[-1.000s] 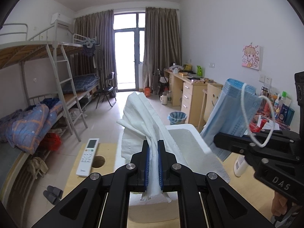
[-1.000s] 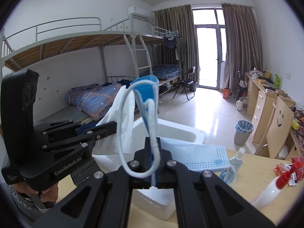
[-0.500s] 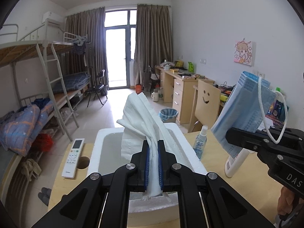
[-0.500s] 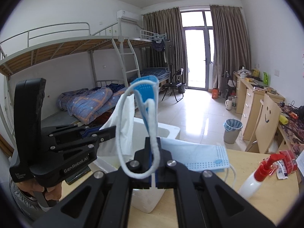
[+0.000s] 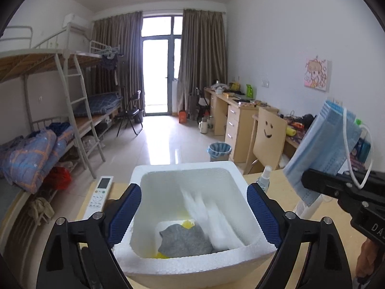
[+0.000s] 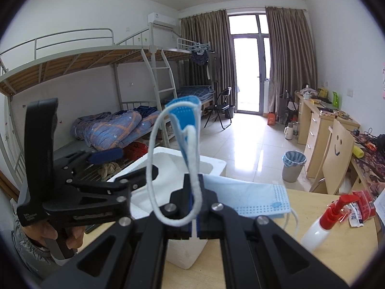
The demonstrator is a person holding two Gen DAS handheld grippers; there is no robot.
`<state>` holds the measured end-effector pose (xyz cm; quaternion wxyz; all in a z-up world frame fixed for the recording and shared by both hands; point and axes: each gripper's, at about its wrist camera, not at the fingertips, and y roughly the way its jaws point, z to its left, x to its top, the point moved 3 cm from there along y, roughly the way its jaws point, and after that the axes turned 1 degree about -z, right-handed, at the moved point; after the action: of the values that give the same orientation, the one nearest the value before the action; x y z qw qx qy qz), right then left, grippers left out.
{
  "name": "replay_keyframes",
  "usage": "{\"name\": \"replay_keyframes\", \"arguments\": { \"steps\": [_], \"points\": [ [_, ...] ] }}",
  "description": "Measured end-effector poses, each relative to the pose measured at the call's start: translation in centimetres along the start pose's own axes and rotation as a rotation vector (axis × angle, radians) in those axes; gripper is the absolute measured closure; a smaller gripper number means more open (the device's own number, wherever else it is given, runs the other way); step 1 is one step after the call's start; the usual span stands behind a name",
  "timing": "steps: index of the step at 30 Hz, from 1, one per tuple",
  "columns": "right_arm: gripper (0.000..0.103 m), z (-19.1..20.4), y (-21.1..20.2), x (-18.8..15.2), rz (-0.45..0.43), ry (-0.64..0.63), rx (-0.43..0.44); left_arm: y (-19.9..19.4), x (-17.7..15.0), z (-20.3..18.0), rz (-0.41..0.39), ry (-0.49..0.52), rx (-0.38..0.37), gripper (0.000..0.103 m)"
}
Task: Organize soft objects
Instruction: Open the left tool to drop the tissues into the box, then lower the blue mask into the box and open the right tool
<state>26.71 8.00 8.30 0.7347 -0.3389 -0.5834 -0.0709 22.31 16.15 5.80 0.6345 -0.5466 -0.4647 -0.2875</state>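
- left gripper: blue-padded jaws spread wide, just opened, nothing pinched; hovers over the white foam box, pads flanking its side walls
- white folded tissue: motion-blurred inside the box, against the right inner wall; earlier it stood clamped in the left jaws
- grey felt cloth lies on the box floor, yellow item peeking out from under it; only the left wrist view sees inside the box
- right gripper: jaws pressed together on a light blue pleated face mask standing upright, white ear loop hanging over the front; same grip as before
- left view shows that mask from the side, held above the wooden table
- only the right wrist view shows a 2nd blue face mask lying flat on the table just beside the box, and a red-capped white spray bottle further right
- only the left view shows a white remote control left of the box
- person's hand grips the left handle
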Motion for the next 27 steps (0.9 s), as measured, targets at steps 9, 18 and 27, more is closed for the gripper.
{"name": "replay_keyframes", "arguments": {
  "steps": [9, 18, 27],
  "points": [
    [0.099, -0.1, 0.3, -0.2, 0.006, 0.003, 0.002, -0.4, -0.1, 0.5, -0.004, -0.011, 0.005, 0.006],
    [0.099, 1.1, 1.3, 0.4, 0.013, -0.025, 0.027, -2.3, -0.4, 1.9, -0.049, -0.003, 0.056, 0.001],
    [0.099, 3.0, 2.6, 0.7, 0.021, -0.059, 0.068, -3.8, -0.6, 4.1, -0.075, -0.011, 0.104, 0.001]
  ]
}}
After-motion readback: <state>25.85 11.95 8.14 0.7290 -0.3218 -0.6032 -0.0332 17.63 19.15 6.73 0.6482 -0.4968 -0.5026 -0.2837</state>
